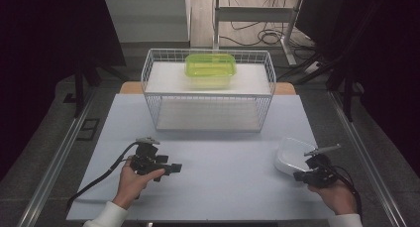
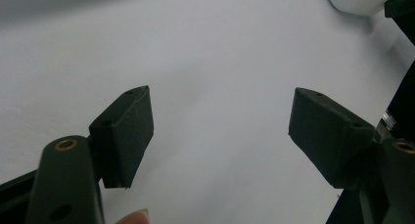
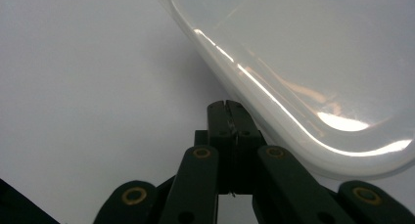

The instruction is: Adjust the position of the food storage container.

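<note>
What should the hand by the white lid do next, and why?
Probably open the right tool and slide it onto the white lid's rim. Its jaws are pressed together with nothing between them, beside the lid's edge, so it cannot grip yet. The left tool is open over bare table.

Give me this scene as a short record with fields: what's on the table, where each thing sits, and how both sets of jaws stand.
surface: pale table
rack: white wire basket at the far middle of the table
on top of rack: green container
near right: white lid, lying on the table
left gripper: jaws open, nothing between them, over bare table
right gripper: jaws shut, tips at the white lid's edge; whether they pinch it cannot be told
hands: one on each gripper, coming in from the near edge
</note>
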